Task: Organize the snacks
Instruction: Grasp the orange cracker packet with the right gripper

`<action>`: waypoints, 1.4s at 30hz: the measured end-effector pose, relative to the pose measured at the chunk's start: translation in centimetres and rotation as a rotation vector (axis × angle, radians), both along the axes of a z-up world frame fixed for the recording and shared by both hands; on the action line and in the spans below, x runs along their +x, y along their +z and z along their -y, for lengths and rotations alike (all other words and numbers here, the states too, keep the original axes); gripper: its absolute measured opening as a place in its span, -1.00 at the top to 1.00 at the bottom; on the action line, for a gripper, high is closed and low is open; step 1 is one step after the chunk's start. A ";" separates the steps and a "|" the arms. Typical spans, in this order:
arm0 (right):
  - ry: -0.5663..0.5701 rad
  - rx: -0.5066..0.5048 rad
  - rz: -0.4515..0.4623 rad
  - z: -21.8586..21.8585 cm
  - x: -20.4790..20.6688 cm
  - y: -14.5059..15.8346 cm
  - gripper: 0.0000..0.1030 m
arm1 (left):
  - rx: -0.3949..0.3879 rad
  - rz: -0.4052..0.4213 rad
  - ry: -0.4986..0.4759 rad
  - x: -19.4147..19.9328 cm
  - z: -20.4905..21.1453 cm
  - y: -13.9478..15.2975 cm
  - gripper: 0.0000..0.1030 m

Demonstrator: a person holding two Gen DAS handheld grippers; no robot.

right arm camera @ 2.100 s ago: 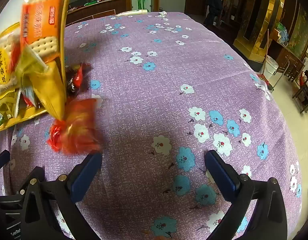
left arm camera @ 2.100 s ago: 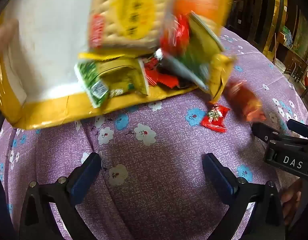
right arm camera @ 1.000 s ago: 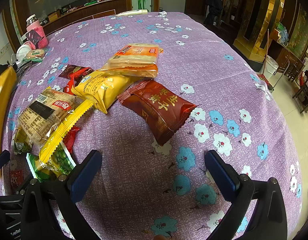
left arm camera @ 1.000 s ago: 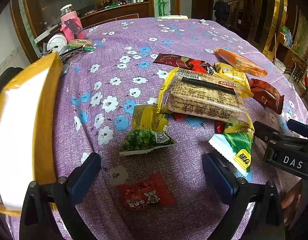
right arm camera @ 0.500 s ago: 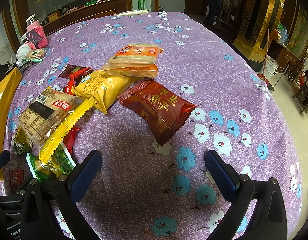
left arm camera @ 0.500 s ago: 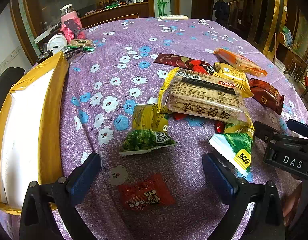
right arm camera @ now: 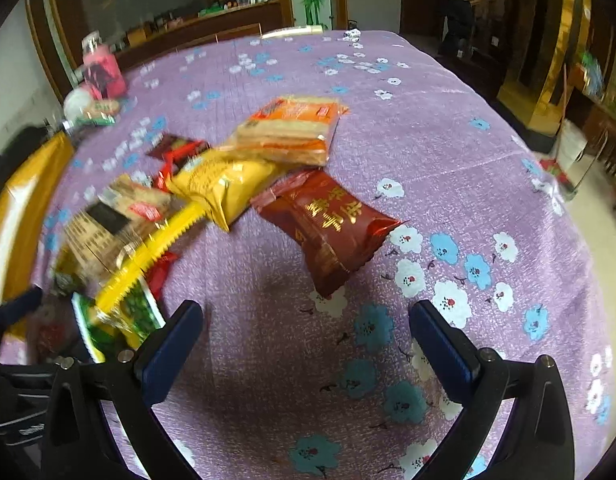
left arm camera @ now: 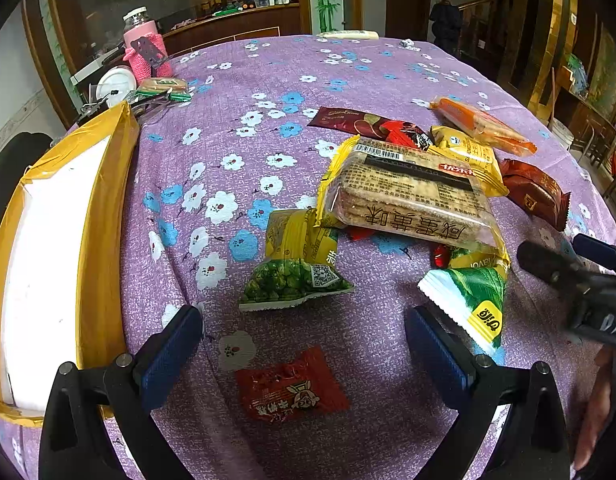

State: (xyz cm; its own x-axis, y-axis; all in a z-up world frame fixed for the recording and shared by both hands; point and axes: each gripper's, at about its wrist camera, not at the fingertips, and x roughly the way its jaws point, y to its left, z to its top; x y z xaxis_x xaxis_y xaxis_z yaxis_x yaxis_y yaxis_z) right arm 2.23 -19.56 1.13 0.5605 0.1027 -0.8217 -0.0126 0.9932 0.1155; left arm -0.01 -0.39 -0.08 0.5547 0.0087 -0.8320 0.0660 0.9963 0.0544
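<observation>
Red candy packet: light, crinkly, slippery film, likely best pinched at a crimped end; left gripper and right gripper gape empty.

purple floral tablecloth under scattered snack packets, yellow-edged box, pink bottle
</observation>
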 end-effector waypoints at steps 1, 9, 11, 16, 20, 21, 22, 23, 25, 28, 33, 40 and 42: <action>-0.005 0.020 0.006 0.2 0.0 0.1 -1.00 | 0.000 0.000 0.000 0.0 0.0 0.0 -0.99; -0.031 0.160 0.044 1.7 -0.1 0.4 -1.00 | -0.012 -0.003 -0.017 -0.2 -0.7 0.0 -0.99; -0.053 0.243 0.054 2.7 -0.2 0.5 -1.00 | -0.061 0.003 -0.047 -0.7 -0.9 0.8 -0.99; -0.073 0.348 0.053 4.0 -0.4 0.7 -1.00 | -0.175 0.062 -0.086 -1.9 -2.0 2.3 -0.98; -0.136 0.432 0.073 5.3 -0.6 1.2 -1.00 | -0.193 0.099 -0.088 -2.3 -2.4 2.7 -0.66; -0.144 0.405 0.079 5.3 -0.5 1.9 -1.00 | -0.198 0.101 -0.093 -2.4 -2.4 2.8 -0.63; -0.142 0.383 0.088 5.2 -0.3 2.7 -1.00 | -0.195 0.105 -0.097 -2.5 -2.3 2.8 -0.62; -0.137 0.369 0.095 5.1 0.0 3.4 -1.00 | -0.193 0.108 -0.101 -2.5 -2.2 2.9 -0.62; -0.126 0.336 0.088 4.6 1.1 5.3 -1.00 | -0.191 0.116 -0.102 -2.6 -2.1 2.9 -0.62; -0.096 0.253 0.015 3.4 4.2 6.4 -1.00 | -0.200 0.104 -0.093 -2.4 -2.3 2.8 -0.62; -0.068 0.093 -0.069 1.6 9.8 5.2 -1.00 | -0.237 0.099 -0.080 -2.3 -2.9 2.7 -0.62; -0.038 0.017 -0.118 -0.8 13.5 3.3 -0.95 | -0.251 0.083 -0.083 -2.1 -3.0 2.4 -0.62; -0.053 0.032 -0.137 -0.5 14.0 2.3 -0.67 | -0.265 0.077 -0.077 -2.0 -3.2 2.3 -0.62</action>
State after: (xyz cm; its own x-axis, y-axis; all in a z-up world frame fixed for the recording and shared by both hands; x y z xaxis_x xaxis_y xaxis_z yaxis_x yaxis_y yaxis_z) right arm 16.20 -19.03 3.47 0.4491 0.1028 -0.8876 0.0580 0.9879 0.1437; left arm -2.00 2.85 2.24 0.6065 -0.2482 -0.7553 0.1481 0.9687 -0.1993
